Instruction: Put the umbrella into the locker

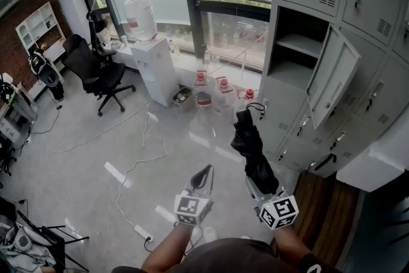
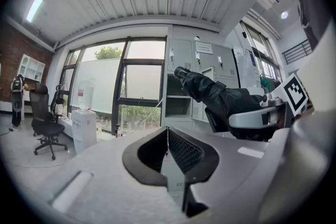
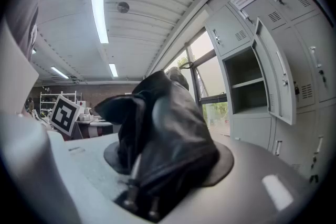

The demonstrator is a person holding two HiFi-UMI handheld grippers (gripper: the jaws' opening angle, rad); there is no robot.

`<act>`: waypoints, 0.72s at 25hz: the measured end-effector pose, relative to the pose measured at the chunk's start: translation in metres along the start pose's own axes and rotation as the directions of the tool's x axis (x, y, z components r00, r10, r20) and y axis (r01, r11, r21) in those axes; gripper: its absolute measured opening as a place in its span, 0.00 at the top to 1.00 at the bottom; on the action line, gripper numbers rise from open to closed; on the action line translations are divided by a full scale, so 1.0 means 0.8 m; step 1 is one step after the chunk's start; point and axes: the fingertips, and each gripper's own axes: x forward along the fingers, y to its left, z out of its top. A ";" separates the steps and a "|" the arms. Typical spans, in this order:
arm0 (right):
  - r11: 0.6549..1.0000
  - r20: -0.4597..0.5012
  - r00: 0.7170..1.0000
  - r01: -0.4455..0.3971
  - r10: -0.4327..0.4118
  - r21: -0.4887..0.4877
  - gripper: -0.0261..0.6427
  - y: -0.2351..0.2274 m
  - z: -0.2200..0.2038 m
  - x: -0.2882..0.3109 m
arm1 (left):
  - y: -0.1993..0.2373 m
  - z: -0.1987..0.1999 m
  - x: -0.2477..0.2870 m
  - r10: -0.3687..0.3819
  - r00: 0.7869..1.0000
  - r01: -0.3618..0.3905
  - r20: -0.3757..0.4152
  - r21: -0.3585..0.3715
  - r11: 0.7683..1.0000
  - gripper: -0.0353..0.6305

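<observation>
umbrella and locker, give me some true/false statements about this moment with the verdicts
1. The right gripper holds a folded black umbrella. True.
2. The left gripper grips the umbrella as well. False: its jaws are together with nothing between them.
3. One locker has its door swung open. True.
4. The umbrella lies on the shelf inside the locker. False: it is in the right gripper, outside the locker.
5. The water dispenser by the window has no bottle on it. False: a large bottle sits on top.
</observation>
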 end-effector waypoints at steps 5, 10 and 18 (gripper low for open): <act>1.000 0.006 1.000 -0.016 0.016 -0.009 0.62 -0.003 0.004 -0.004 | -0.013 0.012 0.005 0.005 1.000 -0.005 0.013 0.012 1.000 0.94; 1.000 0.006 1.000 -0.024 0.024 -0.014 0.62 -0.004 0.006 -0.001 | -0.020 0.006 0.000 0.017 1.000 -0.017 0.006 0.003 1.000 0.94; 0.999 0.016 0.999 -0.047 0.048 -0.013 0.62 0.001 0.015 0.013 | -0.009 0.005 0.000 0.017 1.000 -0.017 0.004 0.001 1.000 0.94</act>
